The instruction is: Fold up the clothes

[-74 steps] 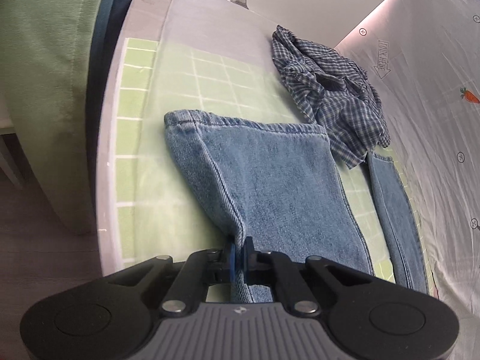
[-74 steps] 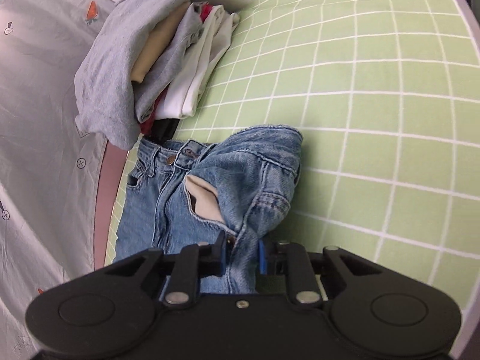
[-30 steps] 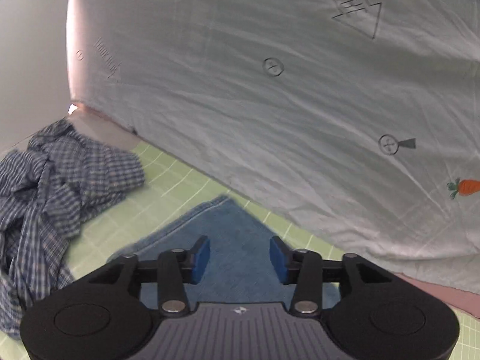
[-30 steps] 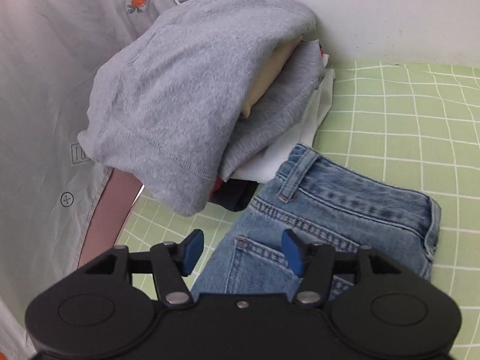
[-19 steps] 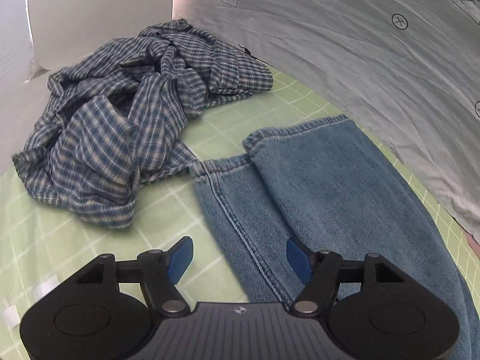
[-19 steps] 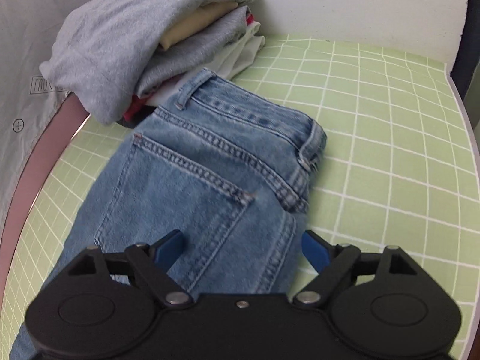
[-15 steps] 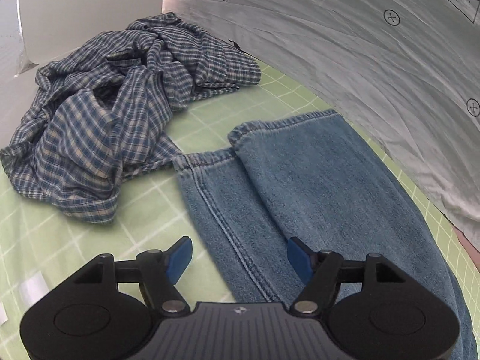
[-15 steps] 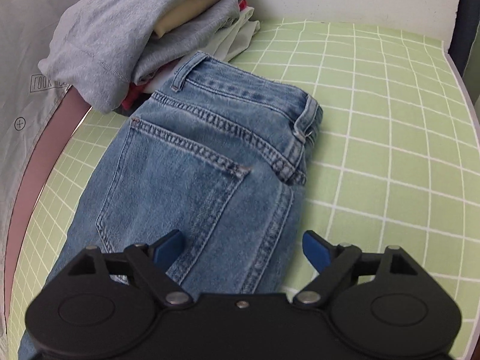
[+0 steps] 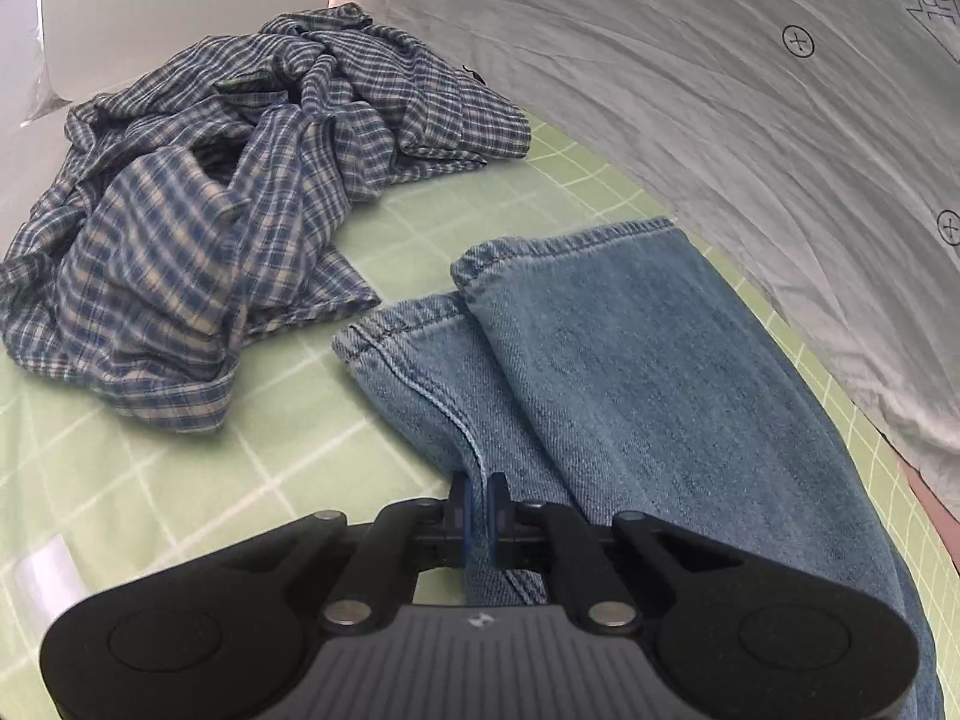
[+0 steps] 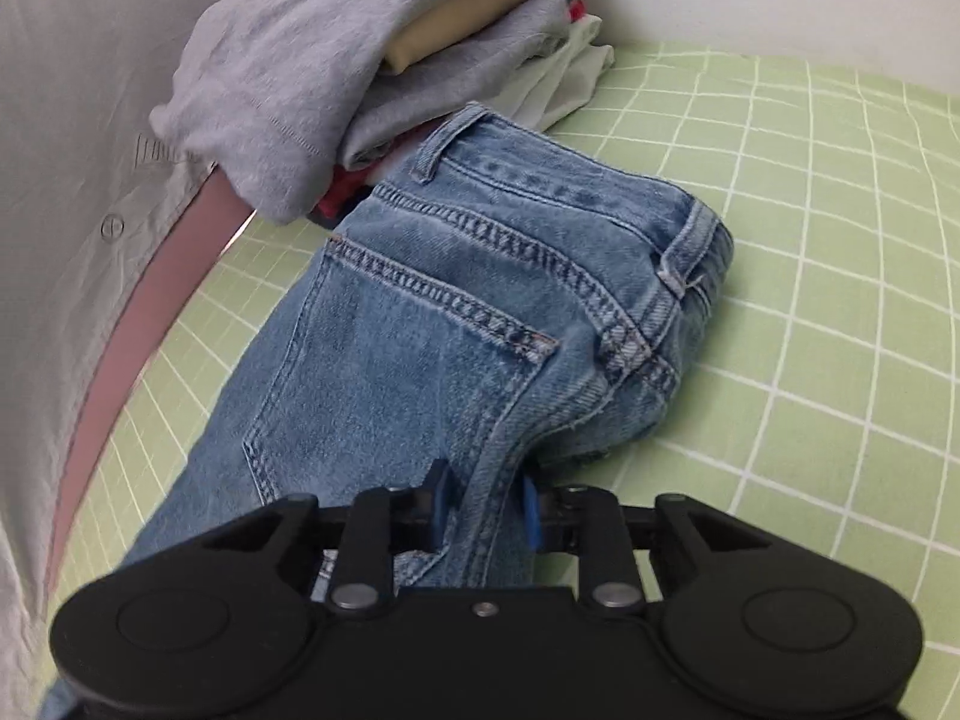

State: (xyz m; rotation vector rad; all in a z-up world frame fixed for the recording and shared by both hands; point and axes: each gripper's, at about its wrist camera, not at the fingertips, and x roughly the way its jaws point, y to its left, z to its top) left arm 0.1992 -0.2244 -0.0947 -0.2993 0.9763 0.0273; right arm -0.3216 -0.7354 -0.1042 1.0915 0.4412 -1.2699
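My left claw (image 9: 478,507) is pinched nearly closed on the outer seam of the jeans (image 9: 630,396), its blue pads (image 9: 459,510) pressing a thin fold of denim between them. My right claw (image 10: 483,507) is clamped on a thicker bunch of the same jeans (image 10: 480,324) at the seat, just below the back pocket, with its pads held a little apart by the cloth.

The green gridded mat (image 9: 180,456) fills most of what I see on the left, and the mat (image 10: 810,240) runs out toward 3 o'clock on the right. A pale wrinkled sheet (image 9: 720,90) printed with arrows and circle marks rises from 12 to 3 o'clock on the left side.

The jeans lie flat on the mat, legs stacked one on the other, with the hems at about 12 o'clock from my left claw and the waistband at about 12 o'clock from my right.

A crumpled blue plaid shirt (image 9: 228,192) sits at 10 o'clock from my left claw, its edge just beside the lower hem.

A stack of folded clothes (image 10: 372,60), draped in a grey garment, sits at 11 o'clock from my right claw, touching the waistband.
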